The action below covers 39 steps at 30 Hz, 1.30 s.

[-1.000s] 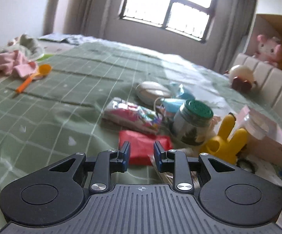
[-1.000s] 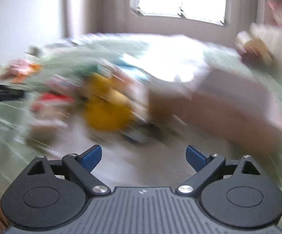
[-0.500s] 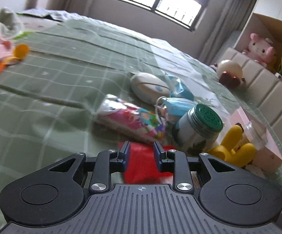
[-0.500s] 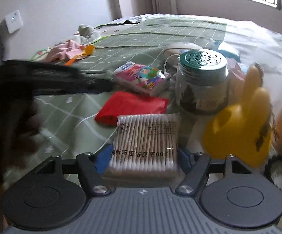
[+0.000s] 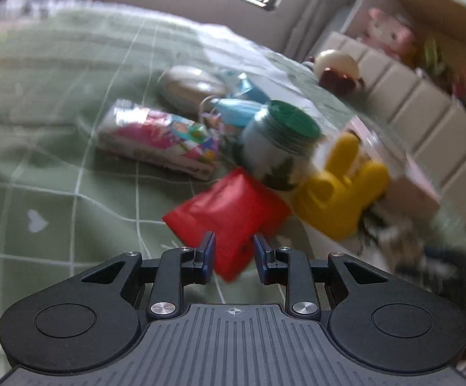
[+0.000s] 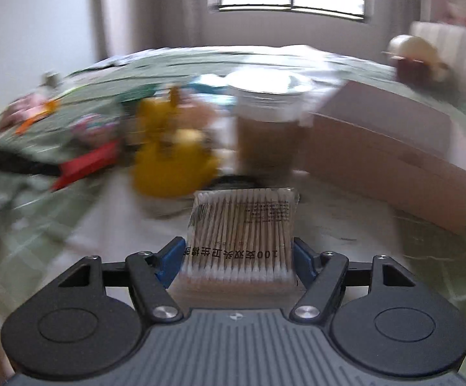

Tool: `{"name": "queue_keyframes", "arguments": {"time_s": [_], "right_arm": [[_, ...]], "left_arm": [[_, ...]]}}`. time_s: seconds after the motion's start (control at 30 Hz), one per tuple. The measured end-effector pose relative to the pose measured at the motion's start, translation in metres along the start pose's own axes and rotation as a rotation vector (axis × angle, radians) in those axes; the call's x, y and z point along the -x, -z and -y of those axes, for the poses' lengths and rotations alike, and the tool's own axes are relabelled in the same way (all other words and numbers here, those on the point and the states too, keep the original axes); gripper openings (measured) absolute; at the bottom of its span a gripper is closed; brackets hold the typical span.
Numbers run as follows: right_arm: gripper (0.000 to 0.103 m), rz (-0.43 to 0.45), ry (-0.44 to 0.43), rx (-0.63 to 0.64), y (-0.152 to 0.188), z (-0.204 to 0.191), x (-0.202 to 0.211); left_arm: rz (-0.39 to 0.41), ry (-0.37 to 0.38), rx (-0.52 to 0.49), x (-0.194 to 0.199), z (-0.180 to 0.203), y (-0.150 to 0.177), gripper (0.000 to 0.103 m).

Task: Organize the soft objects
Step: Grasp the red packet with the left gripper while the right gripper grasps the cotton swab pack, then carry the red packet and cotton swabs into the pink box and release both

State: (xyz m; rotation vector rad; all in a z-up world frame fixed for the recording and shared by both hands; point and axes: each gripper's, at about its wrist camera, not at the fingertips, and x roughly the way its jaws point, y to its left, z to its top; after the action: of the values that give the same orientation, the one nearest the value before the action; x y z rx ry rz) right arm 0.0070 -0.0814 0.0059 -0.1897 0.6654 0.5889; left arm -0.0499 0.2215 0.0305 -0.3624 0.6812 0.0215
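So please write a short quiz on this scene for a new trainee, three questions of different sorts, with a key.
1. True or false: the right hand-held gripper holds a pack of cotton swabs.
2. What does the left hand-held gripper grip? A) red packet B) yellow toy C) jar
3. Fill in: the jar's lid is ____ in colour.

Key: 1 true; 2 A; 3 green.

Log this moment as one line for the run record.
left gripper: shut on soft red packet | right gripper: shut on clear cotton swab pack | both views motion-blurred
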Motion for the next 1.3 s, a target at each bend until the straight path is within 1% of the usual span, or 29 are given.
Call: {"name": "queue_keyframes", "arguments": {"time_s": [0.07, 0.13, 0.17, 0.2, 0.27, 0.33, 0.43, 0.47, 0.57, 0.63, 0.67, 0.7, 0.73, 0.77, 0.8, 0.83, 0.87, 0.9, 0.93, 1.0, 1.03, 1.07, 1.1, 1.17, 1.2, 1.23, 1.27, 1.3], "right_arm": [[0.073, 0.013, 0.016, -0.044, 0.002, 0.007, -0.008], [0.075, 0.015, 0.023, -0.049, 0.005, 0.005, -0.014], [0.077, 0.021, 0.040, -0.023, 0.006, 0.001, -0.014], [0.077, 0.023, 0.050, 0.000, 0.007, -0.003, -0.014], [0.077, 0.025, 0.049, 0.022, 0.008, -0.006, -0.014], [0.077, 0.026, 0.042, 0.014, 0.008, -0.006, -0.013], [0.078, 0.027, 0.028, -0.002, 0.006, -0.005, -0.013], [0.079, 0.027, 0.024, -0.004, 0.006, -0.005, -0.014], [0.080, 0.024, 0.020, -0.004, 0.006, -0.005, -0.015], [0.080, 0.026, 0.018, -0.006, 0.006, -0.005, -0.015], [0.080, 0.026, 0.017, -0.008, 0.006, -0.005, -0.015], [0.080, 0.026, 0.017, -0.008, 0.006, -0.006, -0.016], [0.080, 0.027, 0.017, -0.008, 0.006, -0.006, -0.016], [0.081, 0.027, 0.017, -0.008, 0.006, -0.006, -0.016], [0.081, 0.027, 0.017, -0.008, 0.006, -0.006, -0.016], [0.081, 0.027, 0.018, -0.007, 0.007, -0.006, -0.016], [0.081, 0.027, 0.018, -0.006, 0.007, -0.006, -0.016], [0.081, 0.027, 0.018, -0.006, 0.007, -0.006, -0.016], [0.081, 0.028, 0.018, -0.006, 0.007, -0.006, -0.016], [0.081, 0.028, 0.017, -0.007, 0.007, -0.006, -0.016], [0.081, 0.028, 0.015, -0.008, 0.007, -0.006, -0.016], [0.081, 0.028, 0.014, -0.009, 0.007, -0.006, -0.016], [0.081, 0.028, 0.013, -0.010, 0.007, -0.006, -0.016], [0.082, 0.027, 0.006, -0.012, 0.007, -0.005, -0.016], [0.083, 0.027, 0.005, -0.013, 0.007, -0.005, -0.017], [0.083, 0.027, 0.004, -0.013, 0.007, -0.005, -0.017], [0.083, 0.027, 0.004, -0.013, 0.007, -0.006, -0.017], [0.083, 0.027, 0.004, -0.013, 0.007, -0.006, -0.017]], "left_arm": [[0.059, -0.061, -0.137, 0.014, 0.022, 0.005, 0.029], [0.097, -0.111, -0.275, 0.021, 0.040, 0.005, 0.029], [0.090, -0.133, -0.340, 0.018, 0.047, 0.004, 0.029], [0.061, -0.151, -0.391, 0.011, 0.053, 0.002, 0.029], [-0.025, -0.159, -0.440, -0.008, 0.057, -0.001, 0.031], [-0.117, -0.146, -0.449, -0.027, 0.054, -0.002, 0.032], [-0.148, -0.116, -0.447, -0.033, 0.050, -0.005, 0.034], [-0.164, -0.099, -0.439, -0.033, 0.050, -0.007, 0.037], [-0.203, -0.012, -0.428, -0.029, 0.047, -0.008, 0.045], [-0.215, 0.031, -0.430, -0.029, 0.047, -0.008, 0.045], [-0.208, 0.032, -0.437, -0.026, 0.048, -0.009, 0.045], [-0.189, 0.017, -0.449, -0.028, 0.051, -0.009, 0.045], [-0.150, -0.011, -0.465, -0.027, 0.055, -0.012, 0.045], [-0.089, -0.053, -0.479, -0.024, 0.056, -0.014, 0.045], [-0.051, -0.096, -0.482, -0.025, 0.057, -0.017, 0.044], [-0.034, -0.149, -0.472, -0.028, 0.055, -0.022, 0.043], [-0.031, -0.182, -0.459, -0.032, 0.052, -0.026, 0.041], [-0.032, -0.195, -0.442, -0.037, 0.048, -0.029, 0.041], [-0.051, -0.180, -0.425, -0.042, 0.044, -0.032, 0.041], [-0.136, -0.080, -0.373, -0.055, 0.035, -0.033, 0.043], [-0.146, -0.028, -0.365, -0.056, 0.035, -0.032, 0.056], [-0.160, 0.008, -0.383, -0.057, 0.037, -0.030, 0.064], [-0.168, 0.022, -0.413, -0.056, 0.041, -0.027, 0.066], [-0.178, 0.043, -0.476, -0.055, 0.052, -0.020, 0.073], [-0.174, 0.043, -0.499, -0.052, 0.053, -0.017, 0.073], [-0.160, 0.022, -0.518, -0.051, 0.056, -0.015, 0.076], [-0.144, -0.010, -0.527, -0.051, 0.057, -0.014, 0.075], [-0.120, -0.058, -0.533, -0.050, 0.056, -0.015, 0.074]]}}
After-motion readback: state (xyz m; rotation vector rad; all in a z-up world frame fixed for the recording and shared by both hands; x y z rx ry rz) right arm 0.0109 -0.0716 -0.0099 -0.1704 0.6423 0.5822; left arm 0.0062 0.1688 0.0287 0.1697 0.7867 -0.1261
